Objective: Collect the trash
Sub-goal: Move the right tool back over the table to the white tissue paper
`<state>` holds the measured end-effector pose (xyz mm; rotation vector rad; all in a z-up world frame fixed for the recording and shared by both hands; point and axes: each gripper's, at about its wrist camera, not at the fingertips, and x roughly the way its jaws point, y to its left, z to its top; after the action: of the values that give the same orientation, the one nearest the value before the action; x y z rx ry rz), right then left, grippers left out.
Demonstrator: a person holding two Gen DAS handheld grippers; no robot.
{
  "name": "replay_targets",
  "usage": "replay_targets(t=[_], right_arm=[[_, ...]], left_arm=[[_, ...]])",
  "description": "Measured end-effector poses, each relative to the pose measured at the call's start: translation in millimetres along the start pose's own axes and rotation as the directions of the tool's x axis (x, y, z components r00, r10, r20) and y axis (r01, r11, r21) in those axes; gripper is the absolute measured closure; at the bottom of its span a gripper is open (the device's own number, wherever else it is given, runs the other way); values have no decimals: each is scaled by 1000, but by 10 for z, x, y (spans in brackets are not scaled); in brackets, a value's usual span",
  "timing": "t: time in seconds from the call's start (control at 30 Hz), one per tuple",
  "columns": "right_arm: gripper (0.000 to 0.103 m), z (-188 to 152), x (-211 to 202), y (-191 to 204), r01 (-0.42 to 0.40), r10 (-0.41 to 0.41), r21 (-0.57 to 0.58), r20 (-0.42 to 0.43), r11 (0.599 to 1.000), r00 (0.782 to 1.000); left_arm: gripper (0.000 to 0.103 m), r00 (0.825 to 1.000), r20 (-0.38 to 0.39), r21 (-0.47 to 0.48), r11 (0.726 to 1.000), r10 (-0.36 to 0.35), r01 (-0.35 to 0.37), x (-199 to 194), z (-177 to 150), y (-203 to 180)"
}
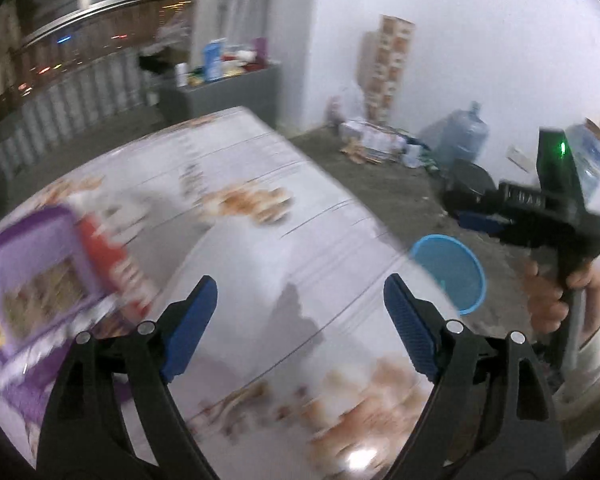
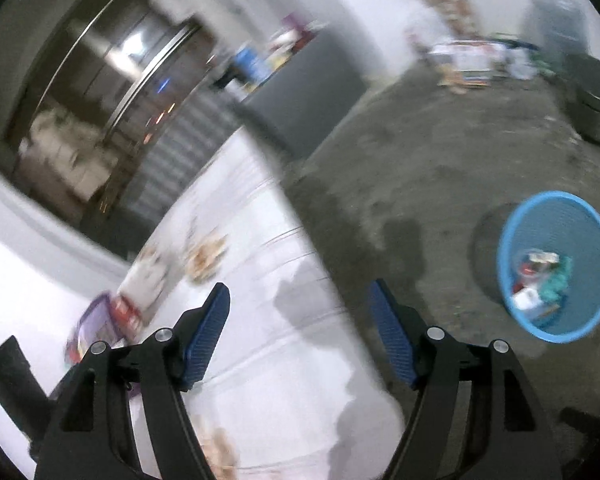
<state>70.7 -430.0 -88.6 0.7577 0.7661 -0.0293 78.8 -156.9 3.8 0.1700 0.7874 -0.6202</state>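
A purple and red snack wrapper [image 1: 48, 280] lies on the white patterned table [image 1: 260, 220] at the left; it shows blurred in the right wrist view [image 2: 100, 320]. My left gripper [image 1: 300, 296] is open and empty above the table, right of the wrapper. My right gripper [image 2: 298, 304] is open and empty over the table's right edge; its body [image 1: 548, 216] shows in the left wrist view. A blue mesh trash basket [image 2: 556, 216] with several bits of trash stands on the floor, right of the table; it also shows in the left wrist view [image 1: 452, 268].
Concrete floor [image 2: 440, 140] lies right of the table. Water jugs [image 1: 464, 132], a stack of cartons [image 1: 388, 64] and litter sit along the far wall. A grey cabinet [image 1: 228, 92] with bottles stands behind the table. A dark bin [image 2: 596, 100] stands at the far right.
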Motion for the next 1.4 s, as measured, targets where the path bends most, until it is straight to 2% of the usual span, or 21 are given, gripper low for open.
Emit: replay_targets(t=[0.13,0.23,0.3,0.37,0.5,0.57,0.63,0.8,0.87,0.97,1.1,1.2,1.4], right_arm=[[33,3,339,639,-53,42,-136,-80,989,996],[34,4,589,1043,-79,54,-222,-117,972,992],[40,6,767,1266,-88,51,-267,-141,960,989],[48,21,934,1425,-85,37,-295,-163,952,986],[57,22,1265,1750,-67,-6,-375,-189,925,982],[65,37,1423,1877,-57,-30,-415,-200,908,979],[68,41,1566,1959,-57,-45,-440,-218,896,975],[83,-21,1876,1971,-24,-140,-492,-293,870,946],[88,-101,1855,1916,-7,-178,-512,-310,859,934],[90,-214,1646,1800,3,-197,-535,-306,845,932],[91,-325,1305,1528,7,-192,-478,-339,878,921],[91,-448,1057,1327,-9,-159,-417,-366,909,917],[91,-644,757,1159,-5,-143,-366,-375,930,916]], left_arm=[[22,997,40,-56,996,65,-63,-92,-190,177],[22,995,52,-58,995,80,-77,-100,-296,226],[26,995,64,-48,996,79,-76,-117,-339,243],[34,995,67,-43,997,71,-68,-119,-386,258],[52,998,53,-68,998,21,-17,-81,-445,330],[69,999,35,-87,996,-6,9,-49,-465,374],[80,1000,12,-97,995,-21,22,-21,-497,397],[88,999,-17,-112,993,-35,33,37,-596,399],[90,999,-28,-118,992,-42,38,53,-628,408],[90,997,-46,-131,990,-54,48,84,-688,431],[90,994,-77,-171,983,-79,65,140,-782,498],[90,993,-86,-191,979,-82,65,158,-803,544],[91,994,-60,-198,977,-94,81,124,-713,578]])
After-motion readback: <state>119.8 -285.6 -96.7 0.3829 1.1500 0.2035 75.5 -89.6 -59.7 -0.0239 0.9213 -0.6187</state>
